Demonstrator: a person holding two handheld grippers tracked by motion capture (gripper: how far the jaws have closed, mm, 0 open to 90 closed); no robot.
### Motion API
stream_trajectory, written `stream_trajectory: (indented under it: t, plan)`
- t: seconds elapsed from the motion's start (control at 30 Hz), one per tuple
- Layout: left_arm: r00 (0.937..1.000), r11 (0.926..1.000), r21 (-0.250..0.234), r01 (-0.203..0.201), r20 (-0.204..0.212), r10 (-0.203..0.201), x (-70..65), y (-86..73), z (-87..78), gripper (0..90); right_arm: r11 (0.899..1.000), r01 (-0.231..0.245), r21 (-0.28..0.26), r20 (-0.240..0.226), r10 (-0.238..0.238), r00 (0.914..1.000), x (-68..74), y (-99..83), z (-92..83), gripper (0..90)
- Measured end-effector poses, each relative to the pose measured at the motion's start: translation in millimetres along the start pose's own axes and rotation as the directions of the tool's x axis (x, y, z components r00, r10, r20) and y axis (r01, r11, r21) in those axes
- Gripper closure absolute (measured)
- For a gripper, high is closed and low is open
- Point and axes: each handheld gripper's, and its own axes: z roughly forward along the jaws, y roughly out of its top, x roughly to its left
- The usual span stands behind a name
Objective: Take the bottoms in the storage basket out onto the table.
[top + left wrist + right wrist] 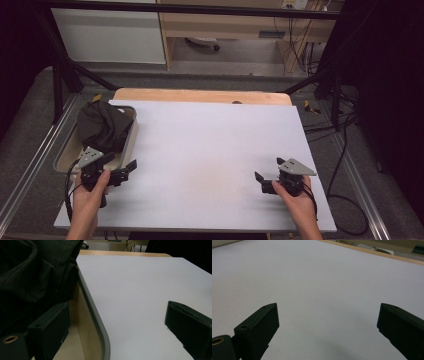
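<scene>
- A white surface covers most of a wooden tabletop; a strip of bare wood shows along its far edge.
- A shallow tray with a grey rim sits at the surface's left edge, partly overhanging it, about midway between the near and far corners.
- A dark, crumpled garment lies in the tray, bunched toward the tray's far end and rising above the rim. The tray's near end shows bare beige floor.
- The left tongs are held by the person's left hand near the surface's near-left corner, just beside the tray's near end.
- In the left gripper view the left tongs stand wide apart with nothing between them. One jaw sits over the tray's inside, close under the garment; the other sits over the white surface. The tray rim runs between the two.
- Whether the left jaw touches the garment cannot be told.
- The right tongs are held by the right hand near the surface's near-right corner, well apart from the tray.
- In the right gripper view the right tongs are wide open, empty, above bare white surface.
</scene>
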Motion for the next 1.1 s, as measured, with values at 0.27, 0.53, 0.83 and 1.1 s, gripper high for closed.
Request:
stream_trajectory:
  t: [0.27, 0.53, 0.83, 1.1]
  plan:
    - [0.9997, 0.9994, -0.032, 0.015, 0.017, -0.015, -1.5, 2.5, -6.0, 6.0, 0.999, 0.024, 0.025, -0.007, -0.024, 0.9997, 4.7, -0.5, -0.4, 4.4]
    - [0.9992, 0.9977, -0.061, -0.028, -0.030, 0.026, -6.3, 34.5, -23.2, 6.9, 0.999, 0.031, 0.034, -0.006, -0.031, 0.9995, 9.2, -0.3, -2.1, 4.0]
    - [0.9898, 0.9978, -0.001, -0.067, -0.126, 0.066, 15.5, 76.5, -23.3, 6.3, 0.998, 0.029, 0.054, -0.015, -0.028, 0.9995, 11.2, -1.3, -1.6, 3.6]
    - [0.9723, 0.9967, 0.042, -0.069, -0.221, 0.077, 48.2, 102.5, -21.7, 5.8, 0.997, 0.028, 0.072, -0.017, -0.027, 0.9995, 12.2, -2.2, 0.4, 3.6]
